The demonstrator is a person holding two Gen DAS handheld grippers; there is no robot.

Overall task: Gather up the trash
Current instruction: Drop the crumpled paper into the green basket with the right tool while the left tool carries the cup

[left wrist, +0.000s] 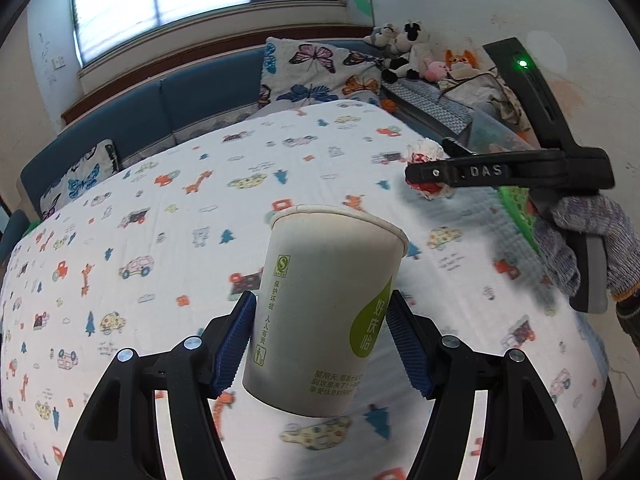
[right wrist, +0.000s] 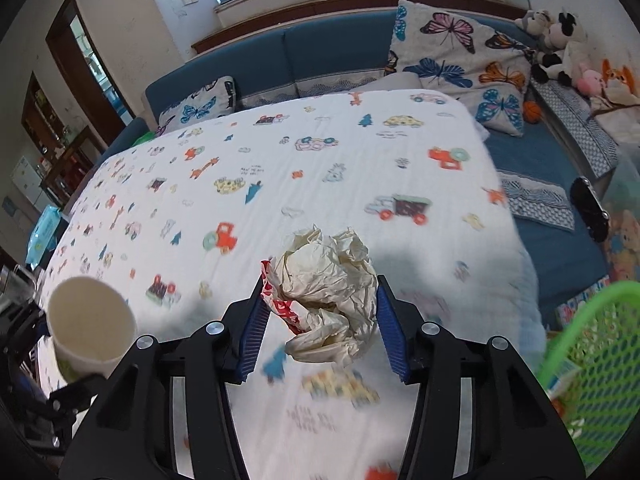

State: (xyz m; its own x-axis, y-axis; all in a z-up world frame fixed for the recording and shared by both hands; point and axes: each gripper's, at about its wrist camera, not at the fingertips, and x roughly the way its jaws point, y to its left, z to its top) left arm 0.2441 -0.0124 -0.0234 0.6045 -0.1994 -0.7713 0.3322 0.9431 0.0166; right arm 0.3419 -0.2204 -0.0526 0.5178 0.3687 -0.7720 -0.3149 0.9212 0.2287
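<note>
above patterned bedsheet point(right wrist: 280, 168): left gripper point(left wrist: 322, 344) angled down, fingers clamping paper cup point(left wrist: 320, 312); right gripper point(right wrist: 320, 324) angled down, fingers pinching crumpled wrapper point(right wrist: 328, 292).

From my right wrist view the green basket point(right wrist: 592, 360) is cut off by the right edge, and its contents blur together. The bedspread point(right wrist: 332, 408) print smears just below the crumpled paper point(right wrist: 332, 300). My left wrist view hides the paper cup point(left wrist: 320, 312) bottom. The gloved hand point(left wrist: 580, 248) runs off the frame.
</note>
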